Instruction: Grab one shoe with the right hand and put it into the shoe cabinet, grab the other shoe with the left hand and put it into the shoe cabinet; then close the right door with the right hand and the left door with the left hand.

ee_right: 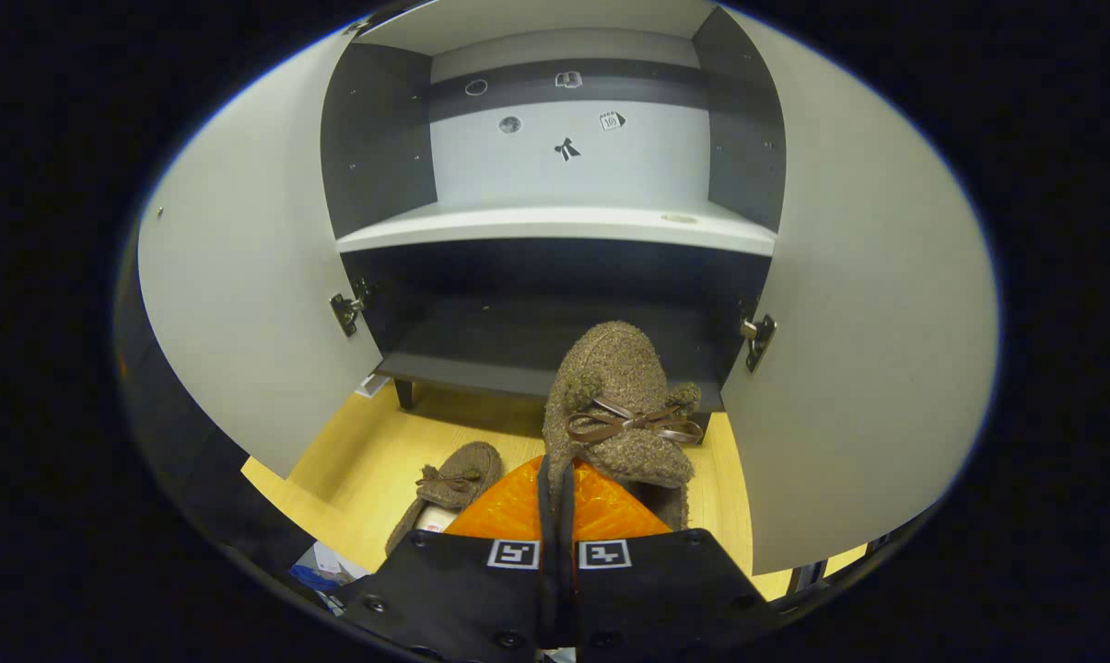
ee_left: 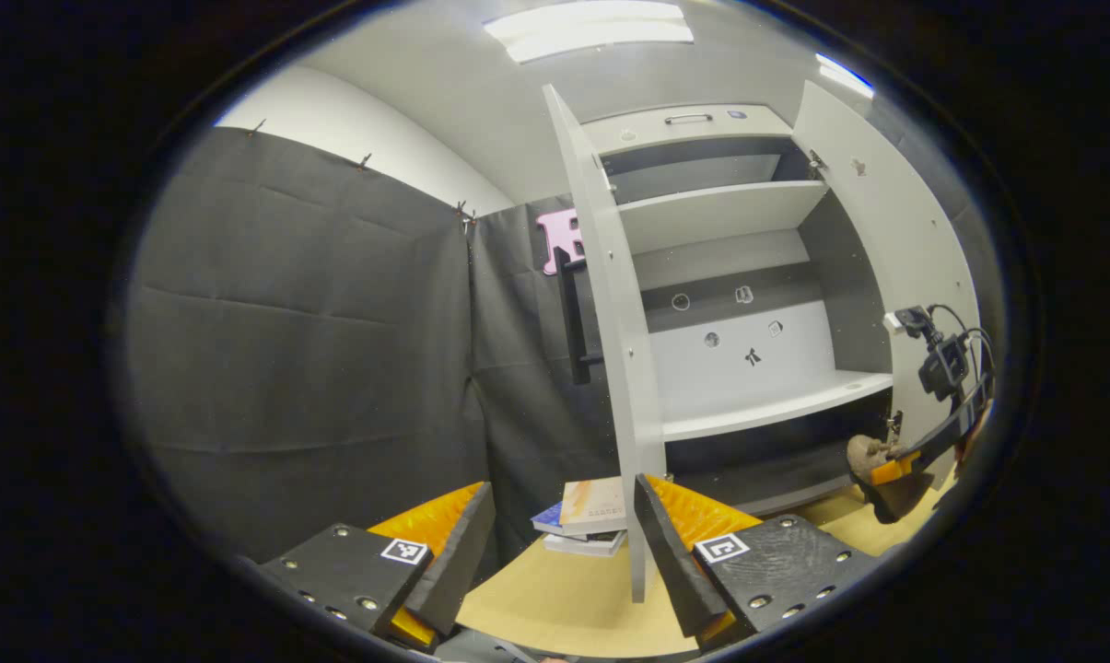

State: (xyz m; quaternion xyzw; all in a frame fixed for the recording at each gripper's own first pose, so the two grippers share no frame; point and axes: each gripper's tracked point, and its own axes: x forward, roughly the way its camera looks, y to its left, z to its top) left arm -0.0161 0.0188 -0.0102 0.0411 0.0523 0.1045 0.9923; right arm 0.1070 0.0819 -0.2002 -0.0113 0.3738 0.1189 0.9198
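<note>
In the right gripper view, the right gripper has its 2 fingers pressed together on the heel edge of a fuzzy brown slipper-style shoe with a thin brown ribbon bow, holding it in the air with its toe toward the dark bottom compartment of the white shoe cabinet. The second matching fuzzy brown shoe lies on the light wooden floor below, near the left door. The right door also stands wide open.

In the left gripper view, the left gripper has its fingers spread apart, holding nothing, near a small stack of books.
</note>
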